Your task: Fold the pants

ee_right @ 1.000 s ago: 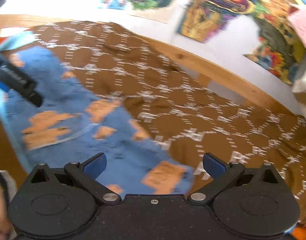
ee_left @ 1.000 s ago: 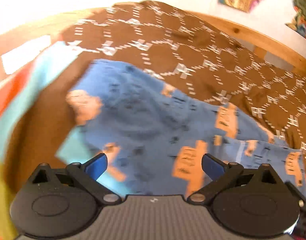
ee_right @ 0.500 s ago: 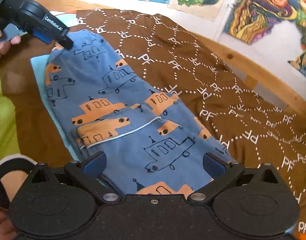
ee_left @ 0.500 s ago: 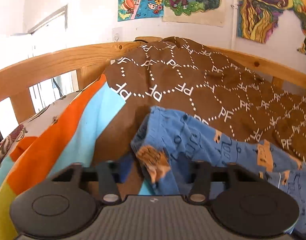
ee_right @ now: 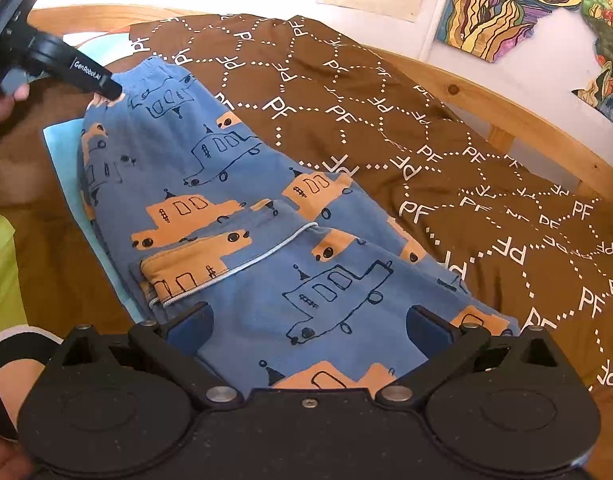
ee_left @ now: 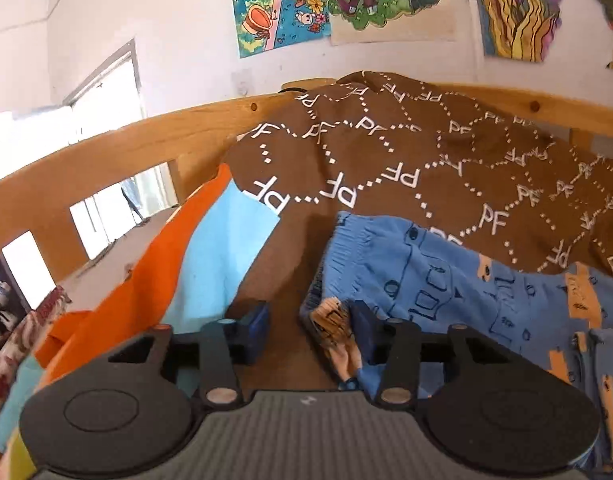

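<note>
Two hand-held grippers (ee_left: pixel 308 334) (ee_right: pixel 308 326), both released, flank the blue boat-print cotton pants (ee_right: pixel 242 216) on the brown patterned bedspread (ee_right: pixel 446 160); left nearest the waistband, legs running toward the right.

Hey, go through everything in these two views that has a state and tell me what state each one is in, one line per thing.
Left gripper: jaws part open, pants corner between them beside the right finger.
Right gripper: jaws wide open above the pants, gripping nothing.
Blue boat-print pants: lying flat, lengthwise on the blanket.
Brown PF-patterned blanket: spread out, wrinkled, under the pants.
</note>
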`<state>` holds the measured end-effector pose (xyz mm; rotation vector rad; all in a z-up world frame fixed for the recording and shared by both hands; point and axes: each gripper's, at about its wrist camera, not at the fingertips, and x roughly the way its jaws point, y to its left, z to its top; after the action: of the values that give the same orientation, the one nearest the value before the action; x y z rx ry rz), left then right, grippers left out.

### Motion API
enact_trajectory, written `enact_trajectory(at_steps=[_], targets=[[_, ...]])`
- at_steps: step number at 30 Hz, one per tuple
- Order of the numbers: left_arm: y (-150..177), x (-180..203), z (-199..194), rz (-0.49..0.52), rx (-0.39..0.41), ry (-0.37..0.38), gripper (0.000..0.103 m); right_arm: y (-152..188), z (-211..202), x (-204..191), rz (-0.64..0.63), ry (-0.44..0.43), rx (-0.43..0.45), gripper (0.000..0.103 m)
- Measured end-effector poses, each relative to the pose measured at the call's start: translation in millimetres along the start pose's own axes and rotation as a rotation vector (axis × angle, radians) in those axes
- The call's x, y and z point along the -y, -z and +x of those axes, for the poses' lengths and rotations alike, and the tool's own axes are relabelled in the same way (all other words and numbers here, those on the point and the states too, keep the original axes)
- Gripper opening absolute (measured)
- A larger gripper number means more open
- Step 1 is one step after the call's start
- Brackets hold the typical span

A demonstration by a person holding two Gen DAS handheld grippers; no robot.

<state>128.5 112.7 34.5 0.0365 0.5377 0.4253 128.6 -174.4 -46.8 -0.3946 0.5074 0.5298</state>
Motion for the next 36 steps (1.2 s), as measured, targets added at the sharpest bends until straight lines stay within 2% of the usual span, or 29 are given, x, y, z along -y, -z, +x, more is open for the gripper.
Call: enact_trajectory(at_steps=[6, 15, 17, 18, 24, 29, 36], targets=[[-1, -4, 9, -0.008, -0.033, 0.065, 0.056, 0, 1, 1, 0.006, -0.004, -0.004, 0.102], [-6, -7, 9, -0.081, -0.050, 0.087, 0.056, 0, 1, 1, 0.010, -0.007, -0.006, 0.102], [-7, -5, 8, -0.076, -0.056, 0.088, 0.049, 0, 1, 2, 0.012, -0.008, -0.006, 0.102], [-8, -4, 8, -0.069, -0.060, 0.089, 0.037, 0, 1, 2, 0.011, -0.007, -0.006, 0.102], [-11, 3, 3, -0.086, -0.071, 0.061, 0.020, 0, 2, 1, 0.005, -0.005, -0.006, 0.102], [-14, 20, -13, -0.034, -0.019, 0.034, 0.016, 0, 2, 1, 0.008, -0.007, -0.007, 0.102], [-28, 55, -62, 0.072, 0.122, 0.158, 0.016, -5, -6, 9, -0.023, 0.046, 0.024, 0.102]])
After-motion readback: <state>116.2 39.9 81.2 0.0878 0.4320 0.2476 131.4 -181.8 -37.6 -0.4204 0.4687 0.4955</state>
